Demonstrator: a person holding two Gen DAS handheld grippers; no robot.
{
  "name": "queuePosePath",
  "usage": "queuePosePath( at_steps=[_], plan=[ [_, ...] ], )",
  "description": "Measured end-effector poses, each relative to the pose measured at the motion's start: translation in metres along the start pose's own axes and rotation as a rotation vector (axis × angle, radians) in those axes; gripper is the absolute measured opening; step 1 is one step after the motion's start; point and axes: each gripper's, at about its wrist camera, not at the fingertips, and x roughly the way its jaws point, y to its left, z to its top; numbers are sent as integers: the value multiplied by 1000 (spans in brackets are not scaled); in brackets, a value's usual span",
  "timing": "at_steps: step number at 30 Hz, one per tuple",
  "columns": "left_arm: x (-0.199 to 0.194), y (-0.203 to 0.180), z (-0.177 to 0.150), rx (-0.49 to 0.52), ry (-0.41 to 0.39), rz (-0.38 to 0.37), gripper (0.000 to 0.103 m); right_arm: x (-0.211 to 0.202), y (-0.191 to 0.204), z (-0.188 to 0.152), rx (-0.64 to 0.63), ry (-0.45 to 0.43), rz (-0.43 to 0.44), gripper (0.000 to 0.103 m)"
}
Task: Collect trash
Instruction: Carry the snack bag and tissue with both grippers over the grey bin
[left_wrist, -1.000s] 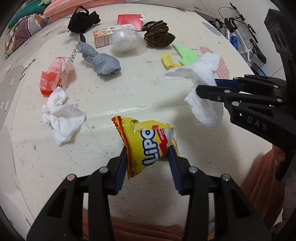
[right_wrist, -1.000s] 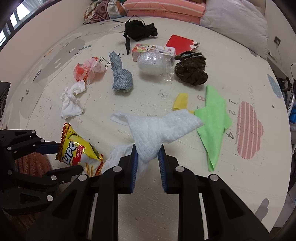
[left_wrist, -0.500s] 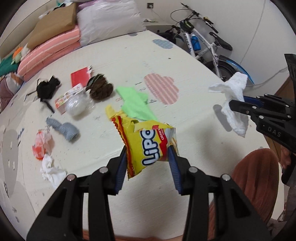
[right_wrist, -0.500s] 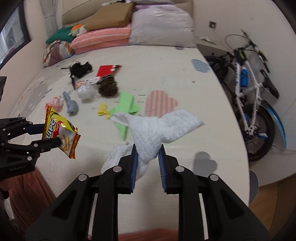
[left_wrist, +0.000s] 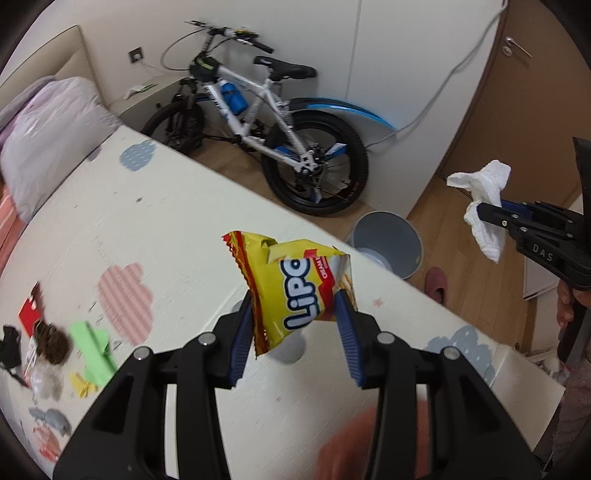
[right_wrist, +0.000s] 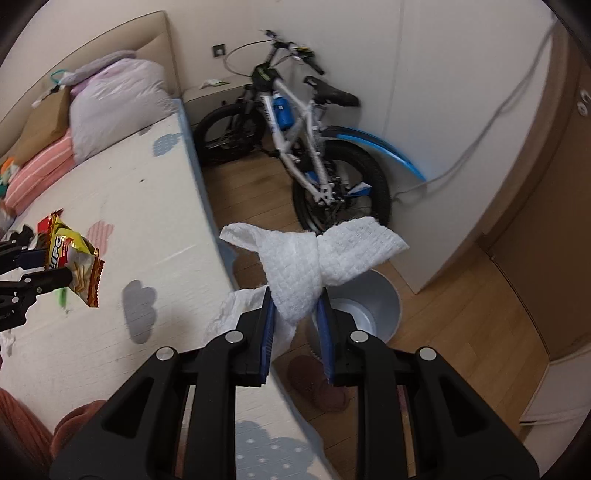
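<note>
Above the mat's (left_wrist: 177, 229) far edge now, no longer over the litter: wrapper (left_wrist: 295, 291) and tissue (right_wrist: 314, 258) swung toward the bin (left_wrist: 386, 243) on the floor beyond, so dropping comes next. Left gripper (left_wrist: 295, 332) clenched on wrapper; right gripper (right_wrist: 295, 325) pinching tissue, almost over bin.

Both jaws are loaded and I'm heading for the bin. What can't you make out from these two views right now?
- Grey bin floor: right wrist view, partly hidden by the paper towel and right gripper.
- Bin base: left wrist view, cut off by the mat edge.
- Leftover trash at far left: left wrist view, blurred and small.
- Snack bag lettering: partly covered by the left gripper.
</note>
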Motion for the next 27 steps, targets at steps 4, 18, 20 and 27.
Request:
queuePosePath(
  at_steps=[4, 18, 20, 27],
  plan=[
    [50, -45, 33, 97, 7, -66, 43, 32, -57, -8, 131, -9, -51, 20],
    [201, -102, 95, 190, 46, -174, 43, 190, -134, -8, 278, 38, -85, 20],
    [220, -106, 99, 201, 64, -179, 43, 211, -136, -15, 274, 61, -76, 20],
    [271, -118, 96, 210, 129, -210, 43, 242, -142, -36, 266, 123, -82, 28]
  ],
)
